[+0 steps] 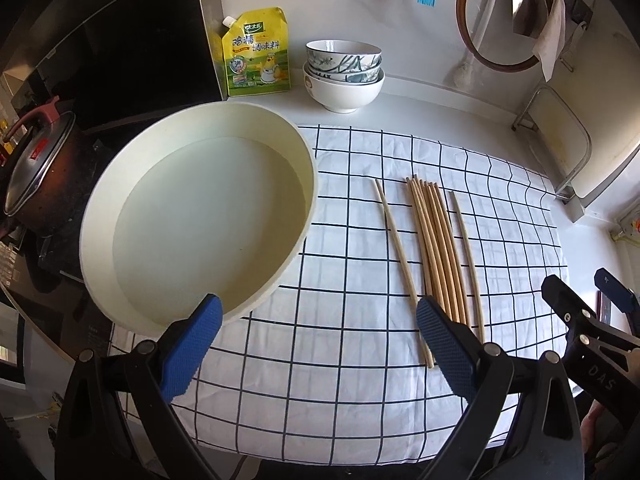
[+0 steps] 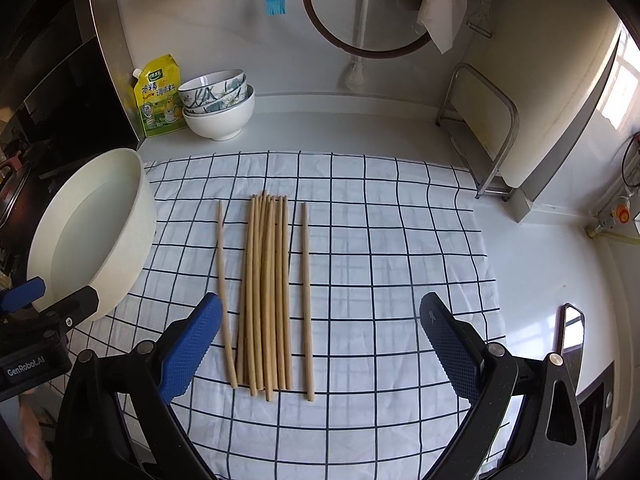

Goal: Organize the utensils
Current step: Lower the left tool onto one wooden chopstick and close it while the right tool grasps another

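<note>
On the checked cloth (image 2: 360,240) covering the counter (image 2: 540,264), wooden chopsticks (image 2: 266,288) lay bundled beside a cream pan (image 1: 200,216); the left gripper (image 1: 318,332) and right gripper (image 2: 320,332) hovered above, jaws wide, holding nothing.

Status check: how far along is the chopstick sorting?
Done: the chopsticks lie lengthwise on the checked cloth, most bunched, one apart on each side. In hand: nothing; the left gripper and right gripper are open and empty. Left: the white basin holds none.
</note>
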